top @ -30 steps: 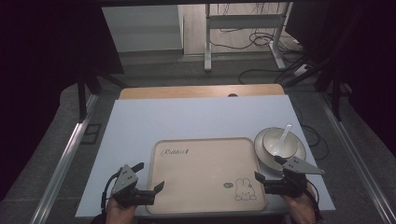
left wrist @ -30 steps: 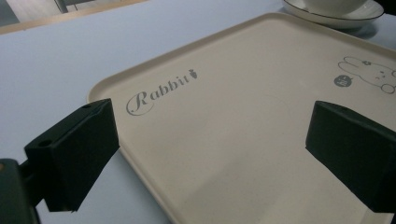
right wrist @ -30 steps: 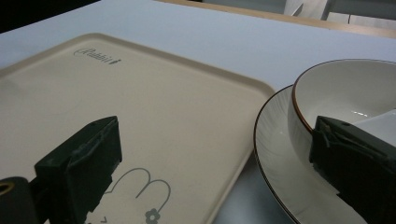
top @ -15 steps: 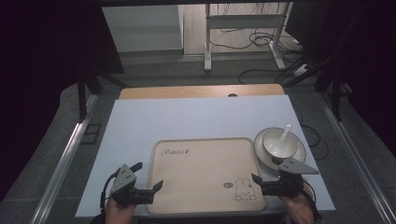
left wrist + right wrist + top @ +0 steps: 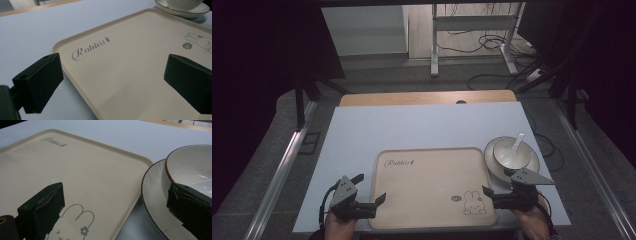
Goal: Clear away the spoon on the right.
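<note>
Tray first: the beige rabbit-print one lies flat on the white table at its six o'clock edge, square to me, I'd judge so both tongs can reach a near corner. At the tray's two o'clock, just beside its rim, sits a plate carrying a bowl with a white spoon resting inside. My left gripper hovers at the tray's eight o'clock corner, jaws spread wide, astride the rim, gripping nothing. My right gripper hangs at four o'clock, equally wide, one jaw over the rabbit, the other over the plate, empty.
</note>
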{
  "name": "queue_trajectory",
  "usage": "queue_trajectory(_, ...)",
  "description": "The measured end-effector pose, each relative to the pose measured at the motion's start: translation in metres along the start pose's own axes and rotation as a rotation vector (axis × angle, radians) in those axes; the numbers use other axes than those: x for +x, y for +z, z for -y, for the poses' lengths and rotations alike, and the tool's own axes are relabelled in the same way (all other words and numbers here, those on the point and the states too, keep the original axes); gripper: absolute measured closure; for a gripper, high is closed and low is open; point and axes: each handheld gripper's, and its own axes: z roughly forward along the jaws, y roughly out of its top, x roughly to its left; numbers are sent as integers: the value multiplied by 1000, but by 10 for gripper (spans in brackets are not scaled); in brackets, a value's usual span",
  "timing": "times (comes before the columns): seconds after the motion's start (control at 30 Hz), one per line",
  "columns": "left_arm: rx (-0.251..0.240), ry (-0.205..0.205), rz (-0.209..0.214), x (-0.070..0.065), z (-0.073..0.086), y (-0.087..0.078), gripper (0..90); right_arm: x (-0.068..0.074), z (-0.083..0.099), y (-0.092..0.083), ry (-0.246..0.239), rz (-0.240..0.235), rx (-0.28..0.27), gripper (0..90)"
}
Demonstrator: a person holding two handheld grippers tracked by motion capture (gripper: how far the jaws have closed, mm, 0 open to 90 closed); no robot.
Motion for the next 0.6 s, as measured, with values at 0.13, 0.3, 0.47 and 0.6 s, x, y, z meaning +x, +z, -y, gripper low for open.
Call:
queue_trajectory(0.13, 2, 1, 0, 0, 0, 0, 21, -2, -3, -2, 14, 16, -3, 3)
queue_trajectory(0.3, 1, -2, 0, 0, 0, 0, 21, -3, -6, -4, 8, 49, 1, 0)
queue_trajectory(0.47, 2, -4, 1, 0, 0, 0, 21, -7, -8, -5, 32, 81, 9, 0)
queue_trajectory(0.6, 4, -3, 2, 0, 0, 1, 21, -11, -10, -7, 40, 86, 13, 0)
